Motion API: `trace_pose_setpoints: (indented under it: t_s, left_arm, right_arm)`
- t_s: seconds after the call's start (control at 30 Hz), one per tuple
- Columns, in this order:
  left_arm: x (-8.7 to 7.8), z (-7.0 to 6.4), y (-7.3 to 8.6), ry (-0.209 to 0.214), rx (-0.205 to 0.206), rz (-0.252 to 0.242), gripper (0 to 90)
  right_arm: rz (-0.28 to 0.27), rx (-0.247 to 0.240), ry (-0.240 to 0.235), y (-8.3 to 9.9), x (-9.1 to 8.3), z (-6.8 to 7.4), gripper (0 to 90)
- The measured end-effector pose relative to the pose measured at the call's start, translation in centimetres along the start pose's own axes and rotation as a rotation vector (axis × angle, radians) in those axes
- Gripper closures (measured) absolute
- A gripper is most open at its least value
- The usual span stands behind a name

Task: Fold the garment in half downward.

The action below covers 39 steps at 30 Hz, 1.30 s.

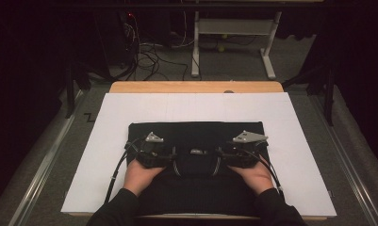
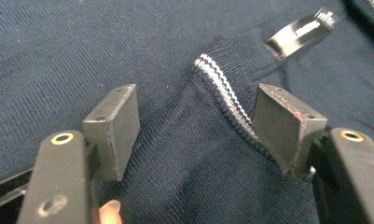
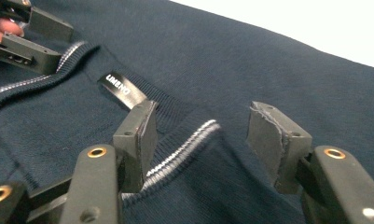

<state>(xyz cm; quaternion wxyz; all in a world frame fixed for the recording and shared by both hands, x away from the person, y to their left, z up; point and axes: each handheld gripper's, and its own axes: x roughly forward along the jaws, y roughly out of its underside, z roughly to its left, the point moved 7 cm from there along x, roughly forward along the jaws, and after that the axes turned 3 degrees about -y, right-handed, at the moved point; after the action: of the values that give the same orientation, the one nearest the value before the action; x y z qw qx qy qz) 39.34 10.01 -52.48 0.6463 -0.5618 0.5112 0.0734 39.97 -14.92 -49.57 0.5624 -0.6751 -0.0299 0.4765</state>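
The table [image 1: 130, 87] has a light wooden top, and its wood shows as a strip along the far edge. A large white sheet [image 1: 106, 155] lies directly on it and covers almost all of the surface, reaching to the near edge. On this sheet, in the middle and toward the near side, a dark navy sweater [image 1: 196, 129] lies spread flat. The table stands on a grey carpet floor [image 1: 45, 188].
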Motion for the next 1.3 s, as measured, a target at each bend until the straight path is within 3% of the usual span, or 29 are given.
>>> trace_pose_setpoints:
  t_s: [0.07, 0.23, 0.37, 0.57, 0.73, 0.9, 1.0, 1.13, 1.3]
  left_arm:
    - [0.0, 0.1, 0.0, 0.0, -0.015, -0.001, 30.1]
    - [0.0, -0.3, 0.2, -0.005, 0.026, -0.014, 44.1]
    - [-0.2, -0.3, 0.4, 0.02, 0.02, -0.025, 54.8]
    - [-0.4, -0.4, 0.5, 0.017, 0.031, -0.063, 71.1]
    - [-1.1, -0.5, 0.3, 0.039, 0.034, -0.123, 73.0]
    - [-1.8, -0.7, 0.2, 0.036, 0.039, -0.159, 72.9]
    - [-2.1, -1.0, 0.2, 0.024, 0.064, -0.168, 72.9]
    - [-2.8, -1.4, 0.2, 0.022, 0.069, -0.185, 72.9]
    - [-3.7, -2.0, 0.8, 0.001, 0.111, -0.19, 72.9]
  right_arm:
    - [0.043, -0.005, 0.032, 0.3, 0.8, 0.0, 43.8]
    - [0.117, 0.046, 0.036, 1.4, 2.0, -0.4, 46.3]
    - [0.104, 0.029, 0.041, 1.5, 1.9, -0.1, 57.1]
    - [0.089, -0.006, 0.036, 1.5, 1.6, 0.3, 73.7]
    - [0.049, -0.037, 0.04, 1.2, 1.0, 0.6, 75.7]
    - [-0.008, -0.053, 0.041, 0.8, -0.1, 1.0, 75.7]
    - [-0.029, -0.075, 0.047, 0.6, -0.7, 1.2, 75.7]
    - [-0.051, -0.097, 0.041, 0.5, -1.4, 1.6, 75.8]
    - [-0.069, -0.112, 0.022, 0.7, -2.1, 2.2, 75.8]
